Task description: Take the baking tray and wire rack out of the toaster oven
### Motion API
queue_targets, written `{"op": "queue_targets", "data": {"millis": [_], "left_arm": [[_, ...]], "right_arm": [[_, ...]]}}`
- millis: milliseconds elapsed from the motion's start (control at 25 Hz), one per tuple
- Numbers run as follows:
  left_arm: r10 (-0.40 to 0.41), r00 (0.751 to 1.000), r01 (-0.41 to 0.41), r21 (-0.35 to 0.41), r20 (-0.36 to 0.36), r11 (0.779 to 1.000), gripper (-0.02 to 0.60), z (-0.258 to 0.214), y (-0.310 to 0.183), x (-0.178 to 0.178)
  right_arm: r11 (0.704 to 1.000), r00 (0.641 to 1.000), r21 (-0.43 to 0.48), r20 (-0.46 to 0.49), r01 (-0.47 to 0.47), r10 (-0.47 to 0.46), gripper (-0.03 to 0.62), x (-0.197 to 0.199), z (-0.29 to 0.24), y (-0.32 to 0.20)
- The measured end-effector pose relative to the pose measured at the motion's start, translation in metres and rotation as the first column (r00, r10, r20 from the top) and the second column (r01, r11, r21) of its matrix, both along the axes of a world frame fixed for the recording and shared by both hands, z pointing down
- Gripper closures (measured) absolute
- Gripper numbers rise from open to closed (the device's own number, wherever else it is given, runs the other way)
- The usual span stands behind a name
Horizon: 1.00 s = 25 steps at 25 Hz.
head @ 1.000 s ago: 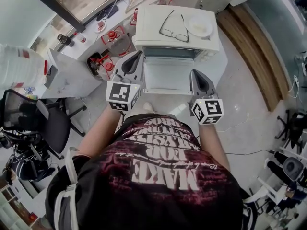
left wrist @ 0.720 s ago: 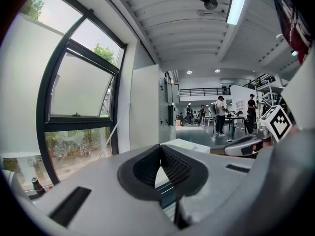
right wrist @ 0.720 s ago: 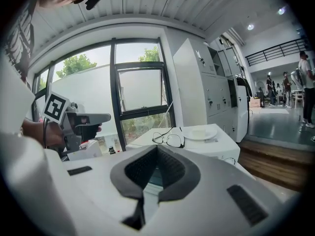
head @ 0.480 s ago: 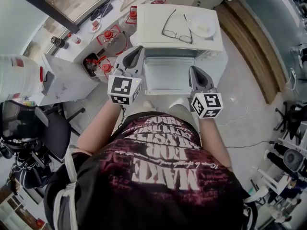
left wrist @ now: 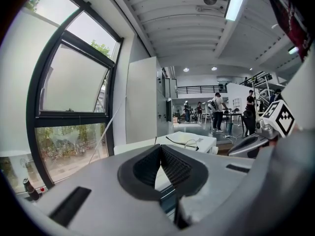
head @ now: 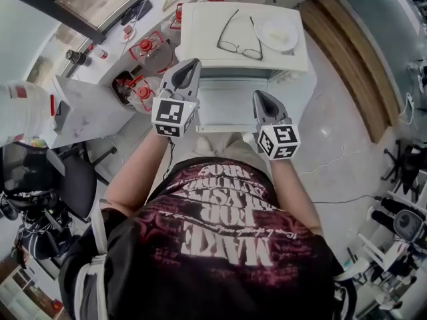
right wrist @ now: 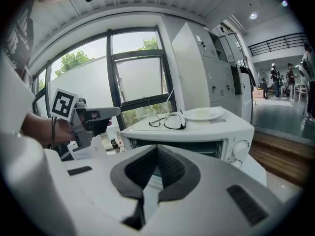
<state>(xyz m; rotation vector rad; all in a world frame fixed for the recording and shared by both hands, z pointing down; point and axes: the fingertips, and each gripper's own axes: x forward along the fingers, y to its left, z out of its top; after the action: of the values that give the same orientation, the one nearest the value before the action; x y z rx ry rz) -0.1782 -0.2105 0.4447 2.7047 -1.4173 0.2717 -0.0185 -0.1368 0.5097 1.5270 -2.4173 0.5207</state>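
The white toaster oven (head: 240, 42) stands on a white table, its door (head: 227, 109) folded down toward me. From the head view I cannot see inside it. The right gripper view shows the dark oven opening (right wrist: 187, 146), but the baking tray and wire rack cannot be made out. My left gripper (head: 193, 63) hovers at the oven's front left corner, shut and empty. At the open door's right edge is my right gripper (head: 257, 95), also shut with nothing in it. In each gripper view the black pads meet at the tips: left (left wrist: 160, 149), right (right wrist: 156, 149).
Black glasses (head: 237, 35) and a white plate (head: 277, 33) lie on top of the oven. Red-capped jars (head: 140, 89) crowd the desk left of it. A black office chair (head: 60, 179) stands at my left. People stand far off in the hall.
Both grippers have moved forward toward the oven and sunk lower. Both stayed shut and empty.
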Motion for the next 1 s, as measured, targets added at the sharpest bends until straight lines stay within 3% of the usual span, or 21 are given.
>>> {"op": "queue_targets", "data": {"millis": [320, 680, 1000], "left_arm": [[-0.051, 0.999, 0.051, -0.034, 0.007, 0.998, 0.575, 0.03, -0.032, 0.006], [-0.051, 0.998, 0.052, -0.045, 0.021, 0.998, 0.575, 0.046, -0.046, 0.011], [-0.021, 0.994, 0.026, -0.043, 0.107, 0.999, 0.575, 0.054, -0.045, 0.015]], "right_arm": [[0.997, 0.996, -0.074, 0.085, -0.015, 0.021, 0.591, 0.013, 0.03, -0.02], [0.996, 0.994, -0.093, 0.107, -0.009, 0.019, 0.591, 0.011, 0.059, -0.044], [0.993, 0.98, -0.112, 0.186, -0.044, 0.065, 0.588, 0.009, 0.079, -0.07]]}}
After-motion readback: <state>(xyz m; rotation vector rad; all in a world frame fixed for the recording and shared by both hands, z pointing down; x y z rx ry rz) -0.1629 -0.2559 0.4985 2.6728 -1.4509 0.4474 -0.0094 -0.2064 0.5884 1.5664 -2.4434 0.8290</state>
